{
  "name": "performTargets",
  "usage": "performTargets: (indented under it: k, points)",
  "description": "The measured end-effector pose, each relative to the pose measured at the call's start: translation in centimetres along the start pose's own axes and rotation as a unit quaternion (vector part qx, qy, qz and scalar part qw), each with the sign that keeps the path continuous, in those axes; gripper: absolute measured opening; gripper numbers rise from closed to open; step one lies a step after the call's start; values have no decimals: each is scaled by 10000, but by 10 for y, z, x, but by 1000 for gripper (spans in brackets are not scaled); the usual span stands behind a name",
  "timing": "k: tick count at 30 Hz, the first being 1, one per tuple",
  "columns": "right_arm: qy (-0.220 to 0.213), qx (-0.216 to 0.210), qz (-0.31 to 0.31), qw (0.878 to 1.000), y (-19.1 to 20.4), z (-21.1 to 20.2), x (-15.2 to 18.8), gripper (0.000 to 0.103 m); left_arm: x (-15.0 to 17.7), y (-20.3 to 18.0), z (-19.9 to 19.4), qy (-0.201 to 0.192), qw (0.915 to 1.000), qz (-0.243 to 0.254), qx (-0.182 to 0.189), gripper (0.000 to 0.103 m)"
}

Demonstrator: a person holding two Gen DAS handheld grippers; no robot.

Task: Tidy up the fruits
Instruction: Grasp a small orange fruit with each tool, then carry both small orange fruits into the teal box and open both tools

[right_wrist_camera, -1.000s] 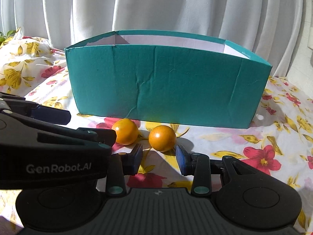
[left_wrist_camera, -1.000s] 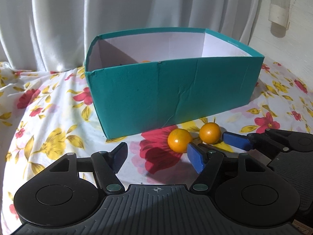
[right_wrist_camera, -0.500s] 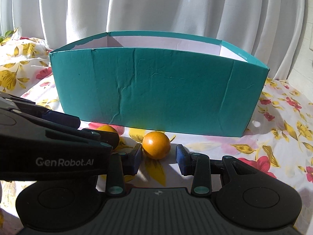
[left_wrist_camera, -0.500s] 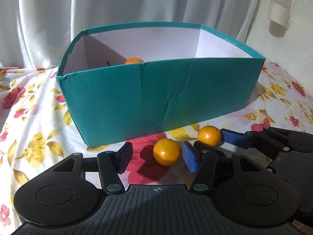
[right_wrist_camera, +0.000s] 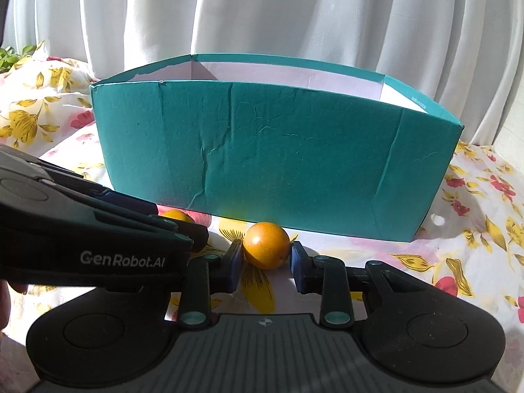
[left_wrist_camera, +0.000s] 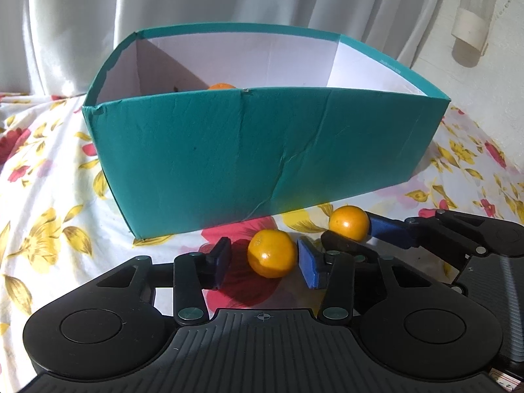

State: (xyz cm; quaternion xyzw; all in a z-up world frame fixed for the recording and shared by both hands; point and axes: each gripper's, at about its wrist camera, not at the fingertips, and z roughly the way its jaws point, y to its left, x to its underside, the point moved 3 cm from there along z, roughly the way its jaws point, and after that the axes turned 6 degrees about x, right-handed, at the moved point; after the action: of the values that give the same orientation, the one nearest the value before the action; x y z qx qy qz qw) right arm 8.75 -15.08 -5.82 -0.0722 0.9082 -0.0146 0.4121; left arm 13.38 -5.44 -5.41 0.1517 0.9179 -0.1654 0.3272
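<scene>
Your right gripper (right_wrist_camera: pixel 266 260) is clamped on one orange (right_wrist_camera: pixel 266 245) while your left gripper (left_wrist_camera: pixel 264 263), not yet touching, closes around the other orange (left_wrist_camera: pixel 272 252), both just near the teal box (left_wrist_camera: pixel 249 150) for loading.

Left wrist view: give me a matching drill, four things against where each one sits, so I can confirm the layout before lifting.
Things:
1. teal cardboard box
2. nearer round orange fruit
3. farther round orange fruit outside the box
4. orange fruit peeking over the rim

Places:
A. inside the box
B. gripped by the right tongs
C. on the floral cloth
D. between the left tongs' pads

Pairs: 1-C; 2-D; 3-B; 4-A.
The left tongs are closing and not yet pressing.
</scene>
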Motion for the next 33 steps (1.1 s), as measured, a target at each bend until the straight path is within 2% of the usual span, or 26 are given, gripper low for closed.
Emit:
performTargets:
  k: [6, 10, 14, 20, 23, 26, 29, 33]
  points:
    - [-33, -72, -45, 10000, 1, -5, 2, 30, 2, -2, 1, 6, 9998, 201, 29, 36]
    - [-24, -49, -4, 10000, 2, -7, 3, 30, 1, 3, -1, 42, 10000, 55, 71, 36]
    - [11, 62, 86, 9999, -1, -11, 6, 30, 2, 10, -8, 51, 9999, -101, -60, 35]
    - [18, 194, 265, 9995, -6, -29, 2, 30, -2, 5, -40, -135, 9995, -126, -256, 36]
    - [-153, 172, 316, 9992, -9, -48, -14, 30, -18, 0, -65, -445, 9983, -68, -367, 36]
    - [-473, 98, 331, 9983, -12, -70, -39, 30, -42, -5, -84, -710, 9952, 51, -678, 36]
    - [-749, 90, 277, 9968, -16, -86, -66, 30, -68, -6, -95, -823, 9920, 28, -956, 36]
    - [-896, 148, 317, 9954, -26, -94, -101, 30, -104, -6, -107, -910, 9907, -207, -992, 36]
